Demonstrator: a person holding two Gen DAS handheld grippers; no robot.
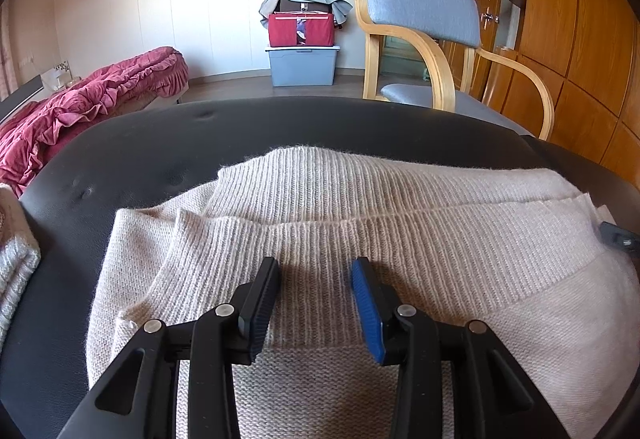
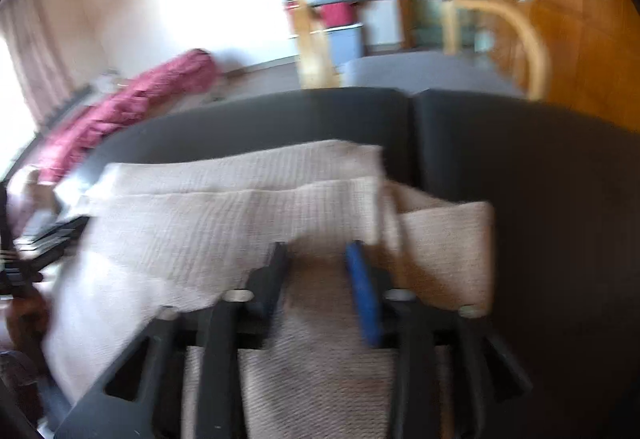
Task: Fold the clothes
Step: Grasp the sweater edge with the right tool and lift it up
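Beyond the black padded bench [image 1: 160, 143] stand a grey-cushioned wooden armchair [image 1: 424, 19] and a stack of storage boxes [image 1: 302, 51] under a grey cloth, with a crumpled red quilt [image 1: 80, 107] off to the left — none of it touches the work. A beige knit sweater [image 1: 360, 199] lies partly folded on the bench. The left tool [image 1: 316, 279] hovers over its ribbed hem, fingers spread and empty. The right tool [image 2: 320, 263] — its view blurred — also looks spread, with sweater fabric between and around its fingers.
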